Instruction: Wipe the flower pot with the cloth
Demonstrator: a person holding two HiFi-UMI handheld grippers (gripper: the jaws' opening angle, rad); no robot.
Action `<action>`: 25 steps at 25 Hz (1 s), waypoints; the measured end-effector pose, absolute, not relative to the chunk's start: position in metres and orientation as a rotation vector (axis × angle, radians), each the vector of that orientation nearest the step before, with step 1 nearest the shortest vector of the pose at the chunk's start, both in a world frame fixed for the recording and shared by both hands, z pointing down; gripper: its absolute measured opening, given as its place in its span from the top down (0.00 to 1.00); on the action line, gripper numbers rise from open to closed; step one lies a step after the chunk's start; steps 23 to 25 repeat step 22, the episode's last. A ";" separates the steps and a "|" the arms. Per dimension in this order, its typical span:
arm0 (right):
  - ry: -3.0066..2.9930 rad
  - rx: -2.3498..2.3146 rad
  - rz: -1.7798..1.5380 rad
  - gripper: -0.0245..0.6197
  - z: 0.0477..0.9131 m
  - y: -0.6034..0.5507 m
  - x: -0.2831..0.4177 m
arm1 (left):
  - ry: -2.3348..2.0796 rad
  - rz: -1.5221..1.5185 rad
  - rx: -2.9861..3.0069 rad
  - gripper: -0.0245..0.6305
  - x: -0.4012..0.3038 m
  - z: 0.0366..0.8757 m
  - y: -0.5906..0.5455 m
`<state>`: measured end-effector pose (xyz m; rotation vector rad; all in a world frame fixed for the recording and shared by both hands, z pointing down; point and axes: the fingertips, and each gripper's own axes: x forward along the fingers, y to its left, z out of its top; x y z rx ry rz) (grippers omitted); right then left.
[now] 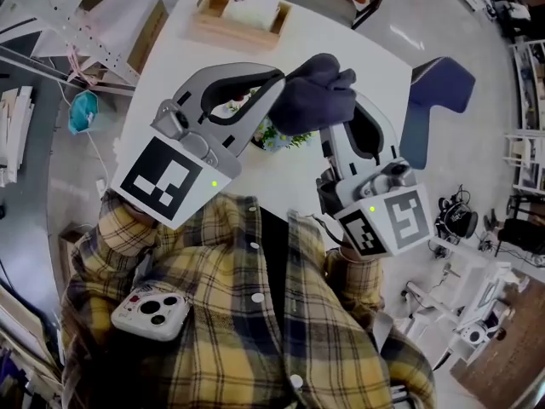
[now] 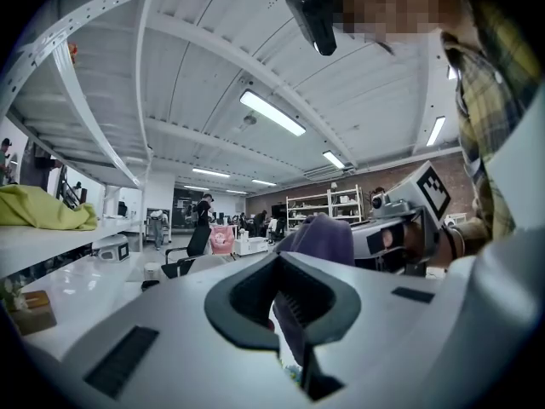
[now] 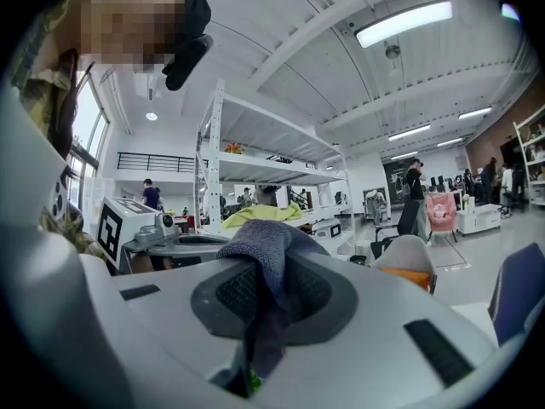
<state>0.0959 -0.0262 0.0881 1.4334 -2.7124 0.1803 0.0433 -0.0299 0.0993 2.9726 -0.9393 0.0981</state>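
Above a white table [image 1: 366,49], the left gripper [image 1: 274,85] and the right gripper [image 1: 334,130] hold one dark cloth [image 1: 319,92] bunched between them; each gripper's own view shows its jaws closed on a fold of the fabric, the left on the cloth's left side, the right on its near right side; a two-sided grip like this probably serves to keep the cloth gathered into a pad for wiping; the single flower pot [image 1: 277,136] stands on the table directly under the cloth and between the two grippers, mostly hidden, only green leaves and a pale bit of it showing; whether the cloth touches the plant cannot be told; wiping does not look to have begun; at the table's far edge sits one wooden box [image 1: 223,29], well apart; count: two grippers, one cloth, one pot, one box.
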 end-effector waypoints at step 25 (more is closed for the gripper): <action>-2.680 1.458 0.227 0.91 0.099 -0.022 0.102 | -0.986 0.201 2.988 0.95 0.029 0.108 -0.034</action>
